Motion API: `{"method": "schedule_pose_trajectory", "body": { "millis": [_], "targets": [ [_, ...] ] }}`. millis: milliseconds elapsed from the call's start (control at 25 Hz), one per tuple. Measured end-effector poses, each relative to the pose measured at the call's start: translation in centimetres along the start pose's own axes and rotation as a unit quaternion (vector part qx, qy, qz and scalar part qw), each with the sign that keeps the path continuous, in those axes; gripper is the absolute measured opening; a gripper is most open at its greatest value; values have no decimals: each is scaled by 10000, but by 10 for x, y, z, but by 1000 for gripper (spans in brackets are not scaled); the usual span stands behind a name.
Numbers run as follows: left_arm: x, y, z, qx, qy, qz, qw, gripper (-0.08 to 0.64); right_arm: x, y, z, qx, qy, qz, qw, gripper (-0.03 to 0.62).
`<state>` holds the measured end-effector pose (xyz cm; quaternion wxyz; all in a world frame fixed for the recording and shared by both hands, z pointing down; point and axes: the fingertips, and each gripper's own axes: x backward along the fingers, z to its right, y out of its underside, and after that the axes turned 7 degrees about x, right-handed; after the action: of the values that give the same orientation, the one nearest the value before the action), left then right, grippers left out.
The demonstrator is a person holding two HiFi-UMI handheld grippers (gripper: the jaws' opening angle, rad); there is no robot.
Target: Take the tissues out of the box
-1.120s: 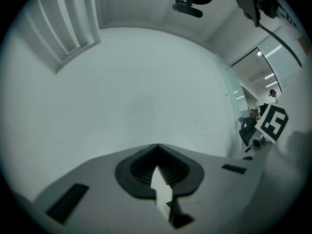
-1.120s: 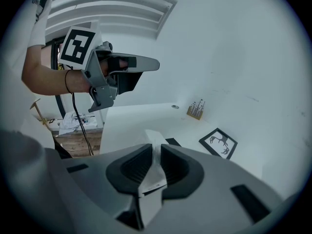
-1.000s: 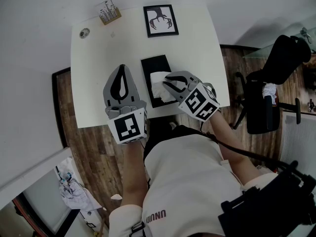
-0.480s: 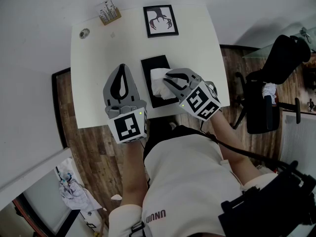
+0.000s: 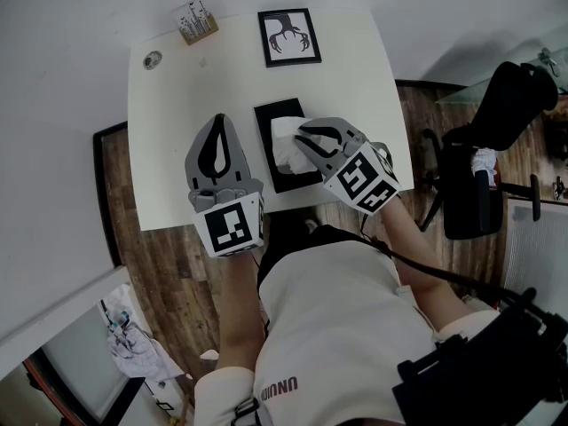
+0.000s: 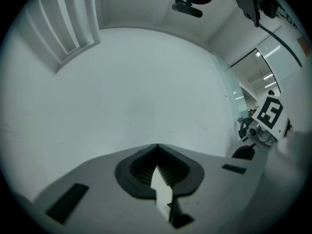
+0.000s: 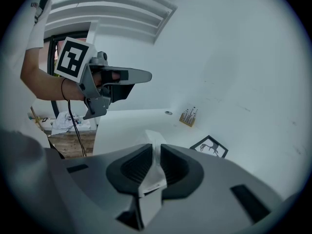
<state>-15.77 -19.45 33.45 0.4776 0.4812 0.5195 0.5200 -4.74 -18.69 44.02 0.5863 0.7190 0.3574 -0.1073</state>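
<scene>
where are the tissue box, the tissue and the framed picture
tissue box [image 5: 278, 110], head view, far end of its black top
tissue [image 5: 282, 145], head view, its white crumpled middle
framed picture [image 5: 288, 36], head view, middle of the print

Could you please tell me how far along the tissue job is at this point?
Done: nothing visible; no loose tissue shows on the white table. In hand: the right gripper is clamped on a white tissue rising from the black tissue box. The left gripper hangs shut and empty beside the box. Left: draw this tissue clear, then any others inside.
</scene>
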Motion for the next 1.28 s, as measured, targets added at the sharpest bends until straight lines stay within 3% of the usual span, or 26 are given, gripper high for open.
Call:
{"method": "schedule_pose_trajectory", "body": {
  "millis": [880, 1080, 1280],
  "targets": [
    [-2, 1, 3, 16, 42, 2, 10000, 12, 12, -6, 20, 15, 353, 61, 9994, 67],
    [-2, -1, 5, 216, 4, 2, 9998, 12, 16, -8, 24, 0, 437, 118, 9990, 67],
    [-1, 1, 3, 22, 27, 5, 10000, 12, 18, -12, 28, 3, 522, 166, 9985, 67]
  ]
}}
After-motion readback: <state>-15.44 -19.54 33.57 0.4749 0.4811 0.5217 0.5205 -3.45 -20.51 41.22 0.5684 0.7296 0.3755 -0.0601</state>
